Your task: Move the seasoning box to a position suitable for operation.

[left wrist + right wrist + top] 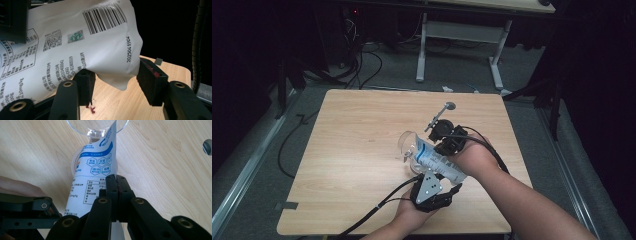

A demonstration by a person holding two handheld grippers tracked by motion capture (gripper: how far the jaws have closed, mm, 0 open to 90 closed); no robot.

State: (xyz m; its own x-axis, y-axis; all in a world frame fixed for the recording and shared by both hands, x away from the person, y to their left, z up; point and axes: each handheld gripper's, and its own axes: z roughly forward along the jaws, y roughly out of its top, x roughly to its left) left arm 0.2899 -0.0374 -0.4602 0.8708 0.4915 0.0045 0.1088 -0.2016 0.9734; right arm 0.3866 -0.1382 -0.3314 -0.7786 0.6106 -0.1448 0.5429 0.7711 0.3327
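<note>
table (362,150): light wood top, biggest thing here by far; mostly bare, all the action sits right of centre toward the near edge; in the left gripper view there are a few dark red crumbs on the wood just under the jaws

person: both forearms come in from the bottom of the high view; the right one crosses in from the lower right, the left one comes up from the near edge

pouch (434,161): white bag with blue print, held up off the table between the two tools; it lies tilted, top end pointing at the glass; in the left gripper view (82,45) you get the back of it, barcode and a printed date code; in the right gripper view (93,170) the blue-printed face runs up to the glass rim

right gripper (451,145): jaws pressed together, pinching the pouch edge between the pads; you can see the thin white edge clamped there in the right gripper view (116,195); its cable loops off around the wrist

left gripper (432,190): grey three-cornered plate on top, sits just under the pouch's lower end; in its own view (113,80) the jaws stand apart, the bag's bottom corner hangs down between them; the right pad looks just clear of it, the left pad is right at the bag but I can't tell if it's pressing

glass (408,145): clear, lying on its side or tipped, mouth toward the pouch; the pouch's top end is at its rim (96,127)
</note>
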